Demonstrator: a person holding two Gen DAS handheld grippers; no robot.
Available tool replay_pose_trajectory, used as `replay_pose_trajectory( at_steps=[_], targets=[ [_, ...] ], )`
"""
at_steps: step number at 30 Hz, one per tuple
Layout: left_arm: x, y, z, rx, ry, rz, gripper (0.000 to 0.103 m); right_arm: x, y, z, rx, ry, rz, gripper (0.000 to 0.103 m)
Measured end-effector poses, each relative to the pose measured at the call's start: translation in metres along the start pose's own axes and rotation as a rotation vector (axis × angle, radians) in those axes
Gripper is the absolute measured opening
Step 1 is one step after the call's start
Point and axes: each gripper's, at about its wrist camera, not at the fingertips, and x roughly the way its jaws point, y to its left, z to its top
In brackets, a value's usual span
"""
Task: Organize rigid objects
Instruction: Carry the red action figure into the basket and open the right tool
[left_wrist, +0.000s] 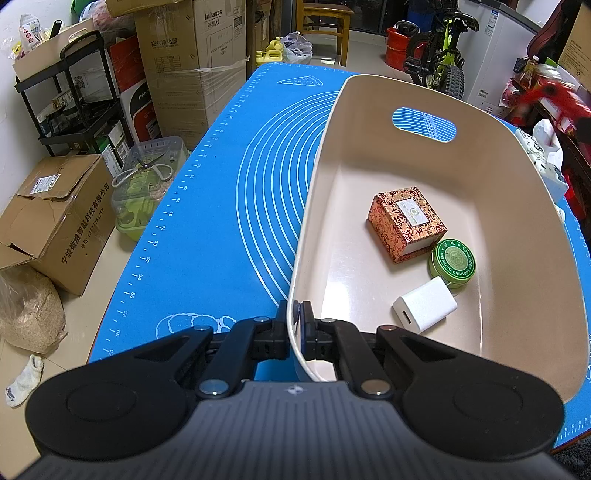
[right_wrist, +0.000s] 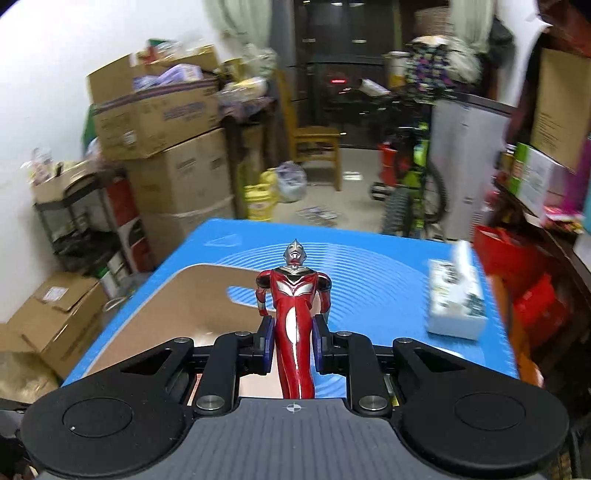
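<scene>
A cream plastic bin (left_wrist: 524, 206) stands on the blue mat (left_wrist: 207, 221). Inside lie a red patterned box (left_wrist: 406, 223), a green round tin (left_wrist: 452, 263) and a white charger (left_wrist: 424, 305). My left gripper (left_wrist: 294, 325) is shut on the bin's near left rim, one finger inside and one outside. My right gripper (right_wrist: 293, 343) is shut on a red and silver hero figure (right_wrist: 293, 314), held upright above the mat (right_wrist: 388, 280), with the bin (right_wrist: 177, 306) just to its left.
A tissue box (right_wrist: 456, 299) lies on the mat at the right. Cardboard boxes (left_wrist: 55, 221), a black shelf cart (left_wrist: 74, 103) and a clear container (left_wrist: 147, 177) stand on the floor to the left. A wooden chair (right_wrist: 314, 147) and a bicycle (left_wrist: 439, 55) stand beyond the table.
</scene>
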Motion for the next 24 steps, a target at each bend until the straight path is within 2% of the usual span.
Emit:
replay_pose_trajectory(
  at_steps=[6, 11, 16, 22, 23, 24],
  targets=[
    [-0.001, 0.001, 0.000, 0.003, -0.001, 0.001, 0.007, 0.027, 0.034, -0.005, -0.043, 0.063, 0.056, 0.030],
    [-0.002, 0.001, 0.000, 0.017, -0.002, 0.005, 0.007, 0.056, 0.056, -0.020, -0.073, 0.160, 0.074, 0.030],
    [-0.001, 0.003, 0.000, 0.019, -0.002, 0.004, 0.007, 0.080, 0.067, -0.034, -0.116, 0.275, 0.087, 0.030],
    [-0.001, 0.003, 0.000, 0.020, -0.002, 0.004, 0.007, 0.100, 0.066, -0.042, -0.106, 0.379, 0.085, 0.030],
    [-0.001, 0.004, 0.000, 0.020, -0.002, 0.005, 0.007, 0.100, 0.065, -0.043, -0.102, 0.379, 0.083, 0.033],
    [-0.001, 0.004, 0.000, 0.019, -0.002, 0.005, 0.007, 0.099, 0.063, -0.044, -0.097, 0.372, 0.086, 0.041]
  ],
)
